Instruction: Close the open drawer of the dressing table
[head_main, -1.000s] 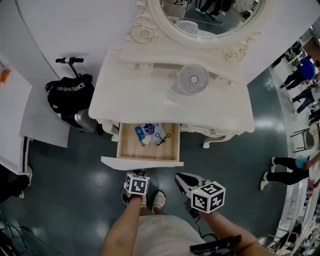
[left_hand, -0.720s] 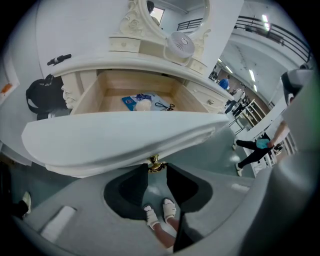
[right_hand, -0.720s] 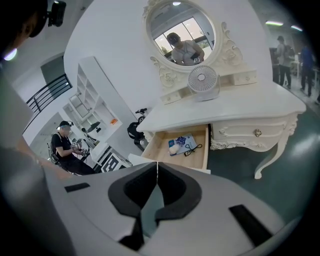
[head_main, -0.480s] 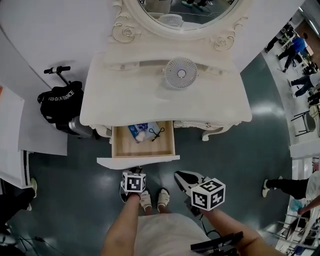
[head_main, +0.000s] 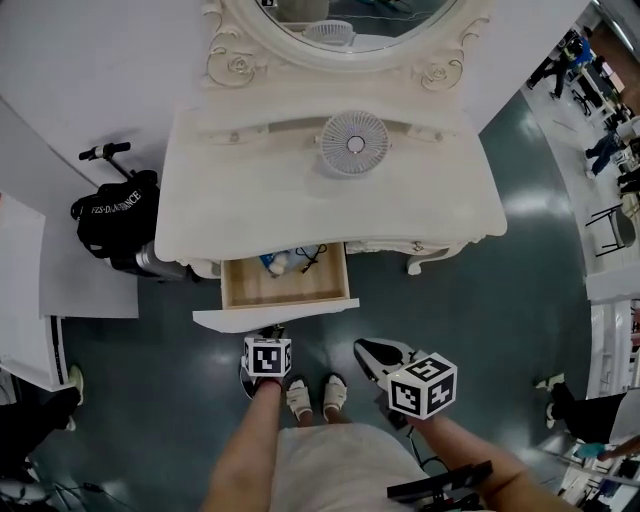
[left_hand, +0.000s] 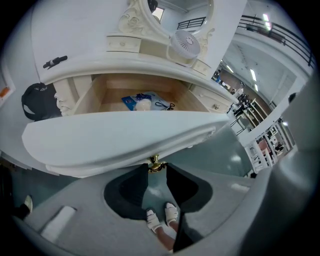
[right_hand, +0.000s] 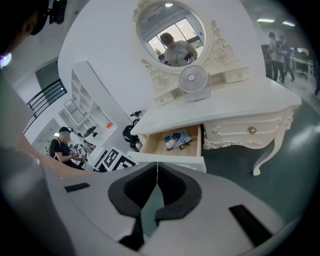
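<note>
Two tongs: left gripper (left_hand: 156, 168) clamped on brass knob (left_hand: 156, 163) of drawer (head_main: 284, 291), part-open under dressing table (head_main: 420, 205); right gripper (right_hand: 157, 165) closed, empty, off the drawer

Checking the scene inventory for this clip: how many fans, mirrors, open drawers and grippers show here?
fan: 1
mirror: 1
open drawer: 1
grippers: 2 (left gripper shut on the drawer knob, right gripper shut and empty)
Total: 5
</note>
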